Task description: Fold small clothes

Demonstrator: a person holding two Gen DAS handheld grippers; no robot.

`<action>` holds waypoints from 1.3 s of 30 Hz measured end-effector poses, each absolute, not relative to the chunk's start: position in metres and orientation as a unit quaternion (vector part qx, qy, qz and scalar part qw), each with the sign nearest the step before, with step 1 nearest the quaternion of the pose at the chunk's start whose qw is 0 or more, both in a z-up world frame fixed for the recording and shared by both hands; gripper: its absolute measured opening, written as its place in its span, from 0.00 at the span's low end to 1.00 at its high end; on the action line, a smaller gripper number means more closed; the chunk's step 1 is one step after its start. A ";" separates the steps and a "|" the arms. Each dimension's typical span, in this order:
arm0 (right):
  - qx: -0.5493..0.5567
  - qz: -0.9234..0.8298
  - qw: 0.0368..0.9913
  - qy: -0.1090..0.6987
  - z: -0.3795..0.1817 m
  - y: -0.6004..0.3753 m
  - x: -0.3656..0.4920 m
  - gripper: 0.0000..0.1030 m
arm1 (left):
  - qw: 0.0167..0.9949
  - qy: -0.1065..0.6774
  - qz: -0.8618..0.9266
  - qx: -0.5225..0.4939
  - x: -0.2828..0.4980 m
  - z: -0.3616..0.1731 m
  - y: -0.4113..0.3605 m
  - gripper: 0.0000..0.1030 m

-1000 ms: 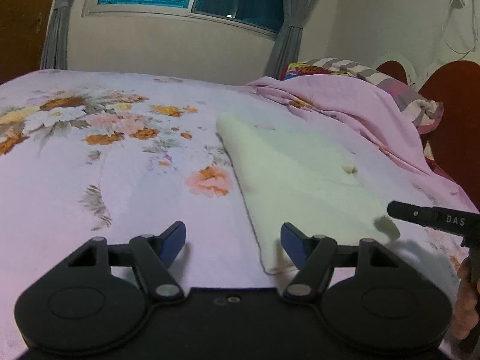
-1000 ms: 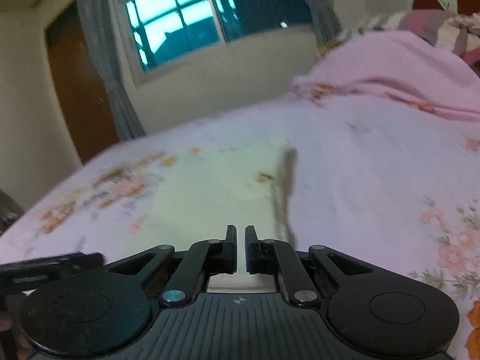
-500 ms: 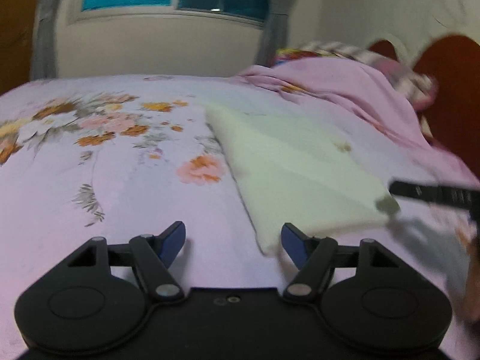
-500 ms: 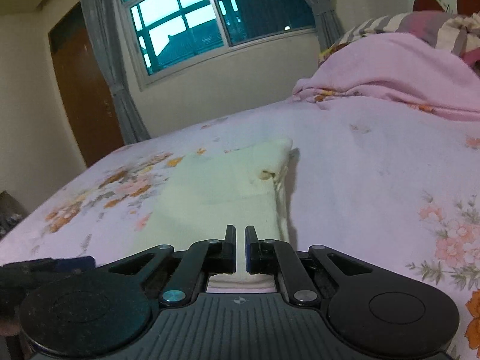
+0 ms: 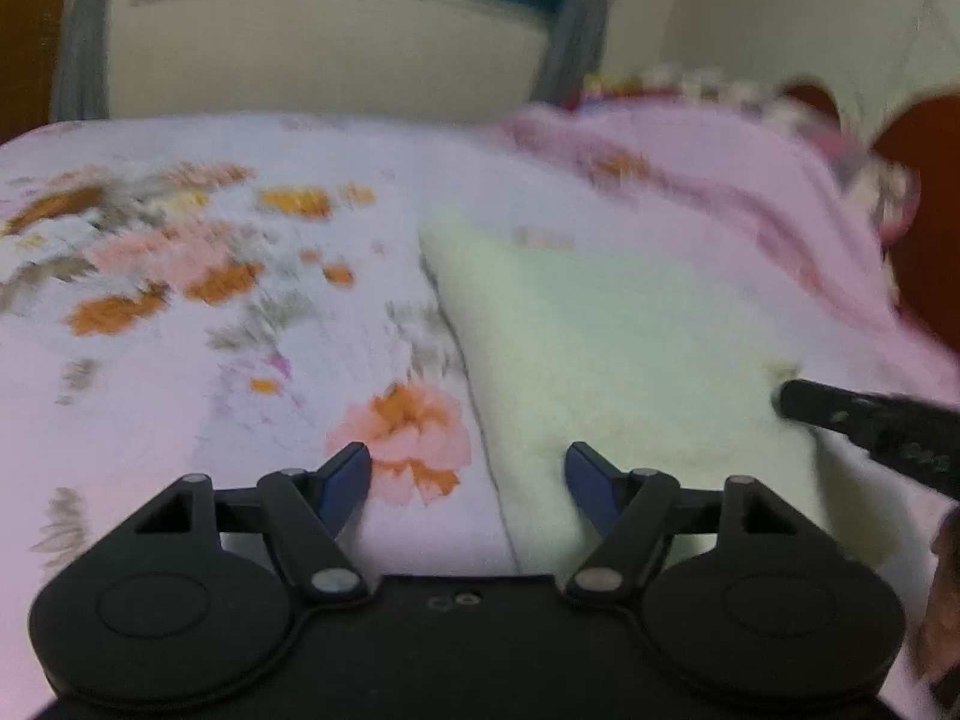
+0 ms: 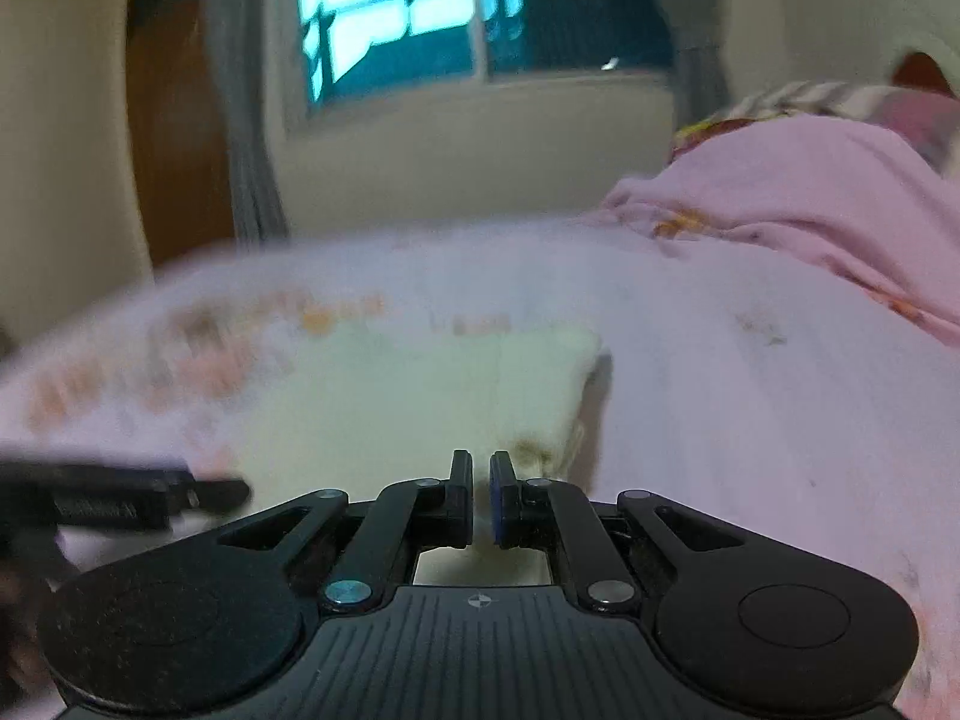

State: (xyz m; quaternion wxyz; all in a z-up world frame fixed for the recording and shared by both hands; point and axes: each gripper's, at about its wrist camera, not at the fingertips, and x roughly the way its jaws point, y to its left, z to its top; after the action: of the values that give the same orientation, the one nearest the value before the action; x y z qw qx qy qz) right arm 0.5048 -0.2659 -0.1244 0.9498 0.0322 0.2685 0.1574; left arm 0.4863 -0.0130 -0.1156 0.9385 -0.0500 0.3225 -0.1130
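Two grippers work over one pale yellow cloth (image 5: 600, 348) lying folded flat on a bed (image 5: 180, 408) with a pink flowered sheet.

From the left wrist, the left gripper (image 5: 468, 474) has its blue-tipped fingers (image 5: 345, 474) spread wide, with the cloth's near left edge and bare sheet between them and nothing pressed. At the right, the right gripper (image 5: 786, 399) reaches in with its tip at the cloth's right edge; its body is cut off by the frame. A heaped pink blanket (image 5: 720, 192) lies beyond, and everything is smeared by blur.

From the right wrist, the right gripper (image 6: 480, 498) has its fingers (image 6: 461, 498) drawn nearly together. Cloth shows behind the slit, but whether any is pinched is hard to tell. The left gripper (image 6: 204, 489) enters at the left, blurred and partly out of frame. A window (image 6: 408, 6) and a brown door (image 6: 174, 132) stand behind.
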 end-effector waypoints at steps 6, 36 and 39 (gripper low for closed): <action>0.051 0.178 0.959 0.213 -0.104 -0.276 0.508 0.05 | 0.955 0.272 -0.113 -0.028 0.493 -0.092 -0.012 0.69; 0.091 0.176 0.942 0.271 -0.109 -0.309 0.578 0.64 | 0.953 0.266 -0.092 0.109 0.545 -0.089 -0.056 0.72; 0.152 0.200 0.924 0.287 -0.105 -0.321 0.567 0.56 | 0.952 0.275 -0.126 0.054 0.522 -0.081 -0.040 0.73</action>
State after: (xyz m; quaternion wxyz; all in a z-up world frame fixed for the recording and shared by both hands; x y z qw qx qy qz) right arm 0.5668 -0.3212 -0.1045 0.9245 0.1517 0.2866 0.2004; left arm 0.5218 -0.0400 -0.0811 0.9518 0.0537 0.2747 -0.1259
